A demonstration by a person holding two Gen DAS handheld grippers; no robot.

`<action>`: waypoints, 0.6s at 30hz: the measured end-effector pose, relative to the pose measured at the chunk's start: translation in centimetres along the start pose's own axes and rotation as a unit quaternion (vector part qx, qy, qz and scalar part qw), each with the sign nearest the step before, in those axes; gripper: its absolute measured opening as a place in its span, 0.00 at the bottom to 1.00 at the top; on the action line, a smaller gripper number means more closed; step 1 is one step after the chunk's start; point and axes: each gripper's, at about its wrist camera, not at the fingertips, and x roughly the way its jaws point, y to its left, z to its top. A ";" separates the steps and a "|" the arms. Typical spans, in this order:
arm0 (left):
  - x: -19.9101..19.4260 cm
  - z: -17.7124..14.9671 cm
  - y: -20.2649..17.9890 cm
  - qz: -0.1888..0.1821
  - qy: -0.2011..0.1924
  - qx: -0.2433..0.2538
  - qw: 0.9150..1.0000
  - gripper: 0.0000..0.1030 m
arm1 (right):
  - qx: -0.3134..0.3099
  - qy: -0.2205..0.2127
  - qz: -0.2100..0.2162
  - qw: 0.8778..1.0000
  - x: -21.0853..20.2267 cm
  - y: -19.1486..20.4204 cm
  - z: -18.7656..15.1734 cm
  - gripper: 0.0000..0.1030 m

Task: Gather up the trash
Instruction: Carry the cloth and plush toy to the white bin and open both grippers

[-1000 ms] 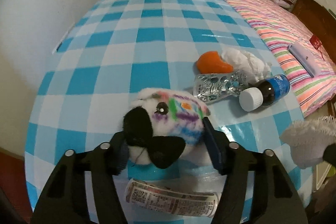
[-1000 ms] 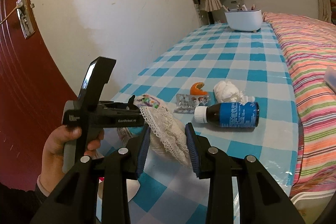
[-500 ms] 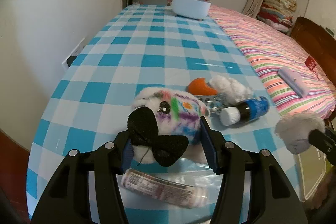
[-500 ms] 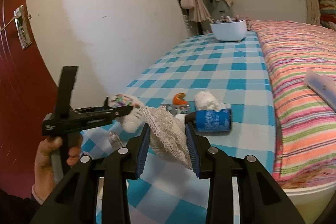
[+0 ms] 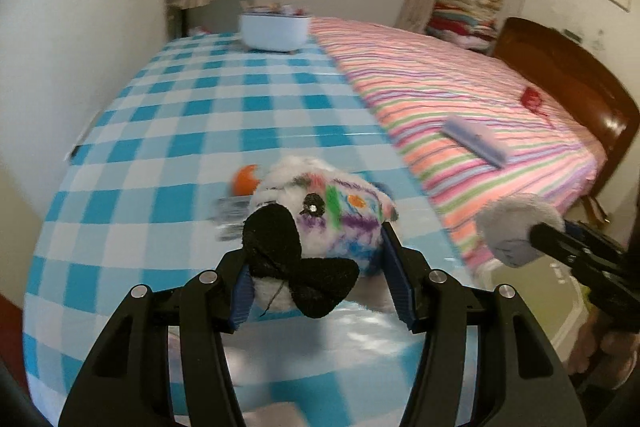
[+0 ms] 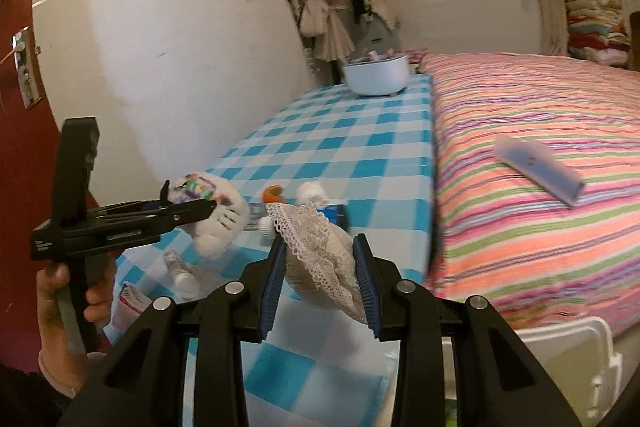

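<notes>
Above the blue checked table (image 5: pixel 208 131), the left gripper (image 5: pixel 316 263) is clamped on a scribbled white plush toy (image 5: pixel 320 211). Beside it, past the table's near edge, the right gripper (image 6: pixel 320 267) is clamped on a lace-trimmed cloth pouch (image 6: pixel 320 247). An orange scrap (image 5: pixel 246 179) lies on the table behind the toy.

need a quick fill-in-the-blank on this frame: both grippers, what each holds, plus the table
1. The left gripper is shut on a ____ toy.
2. The right gripper is shut on a cloth edged with ____.
3. The tablecloth has a blue and white ____ pattern.
4. The bowl stands at the ____ end of the table.

Missing words: plush; lace; check; far
</notes>
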 end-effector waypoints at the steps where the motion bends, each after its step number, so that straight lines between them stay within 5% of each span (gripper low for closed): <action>1: 0.1 0.0 -0.9 -0.010 0.001 0.005 1.000 0.53 | 0.003 -0.003 -0.008 1.000 -0.6 -0.4 -0.2 0.33; 18: 1.3 -1.3 -10.5 -0.077 0.017 0.089 0.993 0.54 | 0.097 -0.027 -0.108 0.989 -8.1 -7.7 -5.1 0.35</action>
